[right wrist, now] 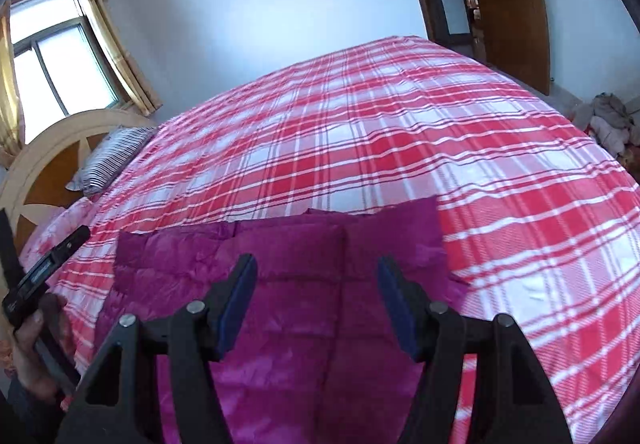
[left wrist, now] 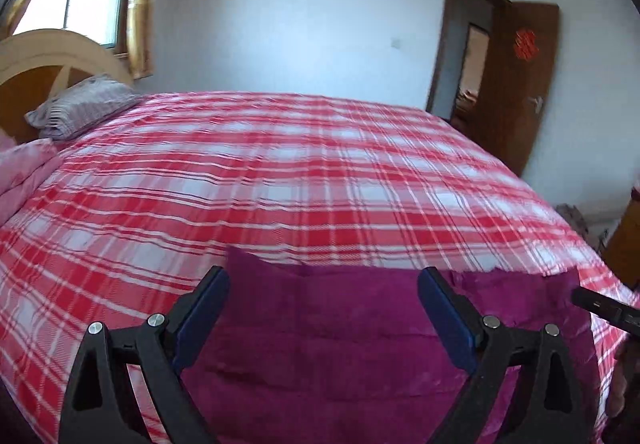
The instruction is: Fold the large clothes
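Observation:
A magenta padded garment (left wrist: 332,328) lies flat in a folded rectangle at the near edge of a bed with a red and white plaid cover (left wrist: 280,172). My left gripper (left wrist: 323,280) is open and empty, held above the garment's far part. In the right wrist view the garment (right wrist: 288,308) lies below my right gripper (right wrist: 316,268), which is open and empty above its middle. The left gripper's body (right wrist: 44,272) and the hand holding it show at the left edge there. The right gripper's tip (left wrist: 604,308) shows at the right edge of the left wrist view.
A striped pillow (left wrist: 80,106) lies by the wooden headboard (left wrist: 44,60) at the far left. A pink quilt (left wrist: 20,172) lies next to it. A brown door (left wrist: 524,84) stands open at the far right. A pile of clothes (right wrist: 608,120) lies on the floor beyond the bed.

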